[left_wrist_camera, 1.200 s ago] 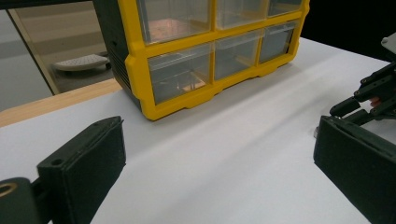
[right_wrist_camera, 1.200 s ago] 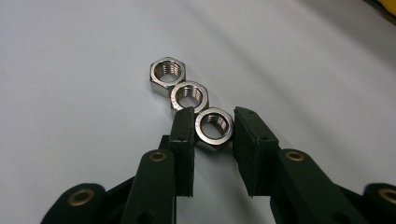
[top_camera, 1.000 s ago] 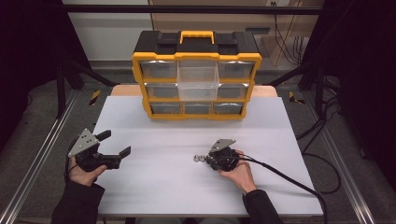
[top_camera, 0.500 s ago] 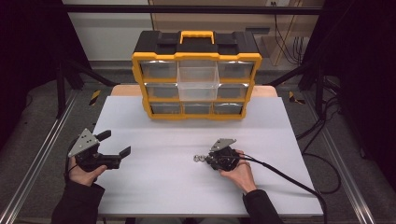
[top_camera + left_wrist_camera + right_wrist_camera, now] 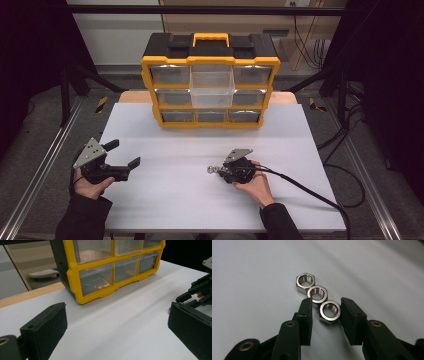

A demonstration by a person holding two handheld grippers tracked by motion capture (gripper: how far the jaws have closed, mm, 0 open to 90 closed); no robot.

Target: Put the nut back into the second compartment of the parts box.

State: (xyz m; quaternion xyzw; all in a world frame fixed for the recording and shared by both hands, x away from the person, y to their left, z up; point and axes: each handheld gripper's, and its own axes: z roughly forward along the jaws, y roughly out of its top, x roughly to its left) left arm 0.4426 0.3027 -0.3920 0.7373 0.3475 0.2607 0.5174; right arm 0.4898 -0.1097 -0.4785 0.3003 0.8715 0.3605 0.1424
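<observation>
Right hand-held gripper (image 5: 325, 311) jaws just opened — nut (image 5: 330, 311) between.

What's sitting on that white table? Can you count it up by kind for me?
Steel hex nuts: 3
Yellow-and-black drawer organizer: 1
Hand-held tools: 2, left tool and right tool
Total: 6

Bright even overhead light, dark surroundings, soft shadows, slight blur
</observation>
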